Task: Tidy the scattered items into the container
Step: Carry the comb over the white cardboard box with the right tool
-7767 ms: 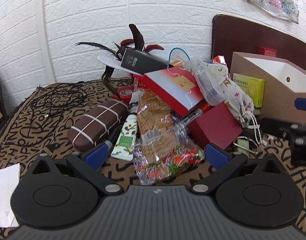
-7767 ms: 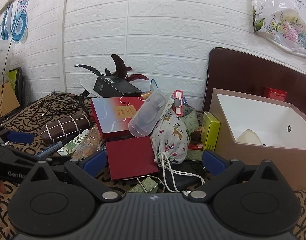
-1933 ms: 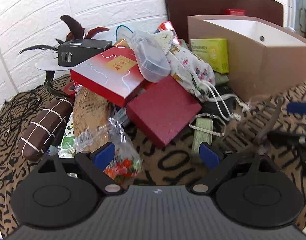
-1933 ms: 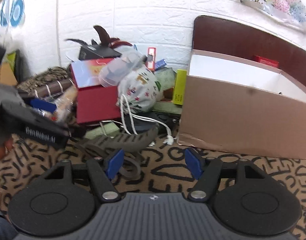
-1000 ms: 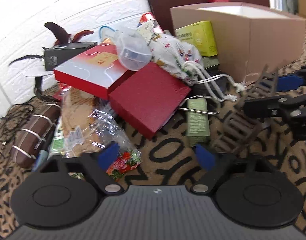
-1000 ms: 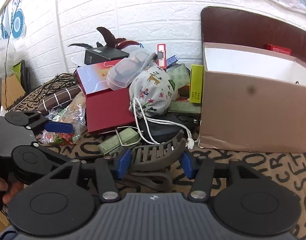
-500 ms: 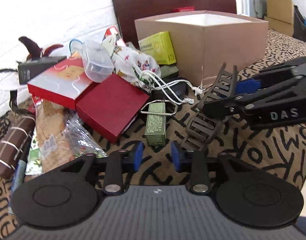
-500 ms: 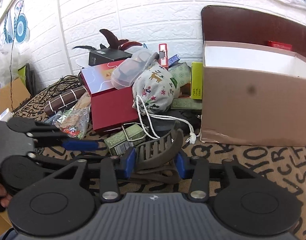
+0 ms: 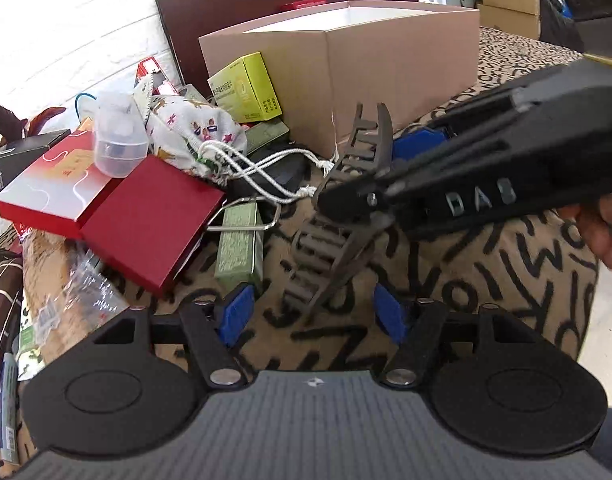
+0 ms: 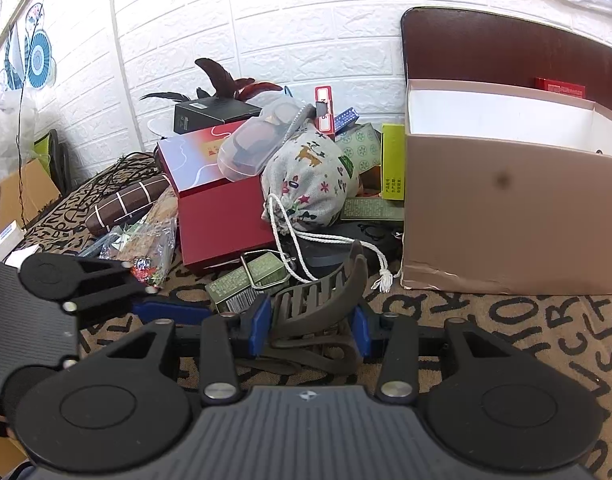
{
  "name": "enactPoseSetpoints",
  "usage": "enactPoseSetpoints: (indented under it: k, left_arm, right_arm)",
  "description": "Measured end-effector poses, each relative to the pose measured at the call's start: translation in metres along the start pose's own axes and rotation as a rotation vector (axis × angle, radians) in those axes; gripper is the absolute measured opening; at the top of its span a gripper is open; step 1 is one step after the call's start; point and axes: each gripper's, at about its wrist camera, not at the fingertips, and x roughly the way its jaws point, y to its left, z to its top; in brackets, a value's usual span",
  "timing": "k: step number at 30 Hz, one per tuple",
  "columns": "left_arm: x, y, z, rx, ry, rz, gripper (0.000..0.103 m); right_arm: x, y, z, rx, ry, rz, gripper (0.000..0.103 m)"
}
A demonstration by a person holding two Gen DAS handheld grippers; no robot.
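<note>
My right gripper (image 10: 312, 328) is shut on a dark grey hair claw clip (image 10: 318, 304), lifted just above the patterned cloth. In the left wrist view it reaches in from the right, and the clip (image 9: 338, 216) hangs slanted from its fingers. The clip's lower end sits between the blue pads of my left gripper (image 9: 312, 316). Those jaws are opening, and the pads stand clear of the clip on both sides. The container, a tan cardboard box (image 10: 506, 220) with a white inside, stands just right of the pile and beyond the clip (image 9: 386, 60).
A heap lies left of the box: a dark red box (image 9: 153, 216), a green tin (image 9: 239, 248), a printed drawstring pouch (image 9: 189, 136), a yellow-green carton (image 9: 245, 88), a clear plastic case (image 9: 115, 136). A person's hand (image 9: 610, 236) holds the right gripper. A dark headboard (image 10: 506, 52) stands behind the box.
My left gripper has swung right and come up to the clip; its jaws narrowed, then widened around the clip's lower end. My right gripper has closed on the clip and stayed in place.
</note>
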Motion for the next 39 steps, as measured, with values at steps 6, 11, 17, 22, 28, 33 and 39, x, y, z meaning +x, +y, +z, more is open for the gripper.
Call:
enactPoseSetpoints:
  k: [6, 11, 17, 22, 28, 33, 39]
  left_arm:
    - [-0.006, 0.002, 0.001, -0.007, -0.018, 0.027, 0.036]
    - [-0.026, 0.004, 0.012, 0.004, -0.081, 0.059, 0.036]
    - [-0.045, 0.004, 0.043, 0.039, -0.158, 0.085, 0.036]
    - [-0.045, -0.002, 0.073, 0.088, -0.193, 0.09, 0.036]
    - [-0.032, -0.011, 0.112, 0.146, -0.246, 0.094, 0.036]
    - [-0.005, -0.018, 0.139, 0.155, -0.259, 0.092, 0.037]
    - [0.016, -0.022, 0.15, 0.167, -0.242, 0.076, 0.037]
  right_arm:
    - [-0.005, 0.004, 0.001, -0.009, -0.027, 0.001, 0.039]
    - [-0.024, 0.011, 0.015, -0.041, -0.095, -0.001, 0.039]
    - [-0.045, 0.007, 0.041, -0.062, -0.194, -0.023, 0.039]
    - [-0.057, -0.009, 0.057, -0.059, -0.254, -0.062, 0.039]
    - [-0.066, -0.041, 0.079, -0.039, -0.329, -0.131, 0.039]
    - [-0.059, -0.071, 0.089, -0.016, -0.356, -0.176, 0.039]
    - [-0.05, -0.1, 0.091, 0.008, -0.347, -0.207, 0.04]
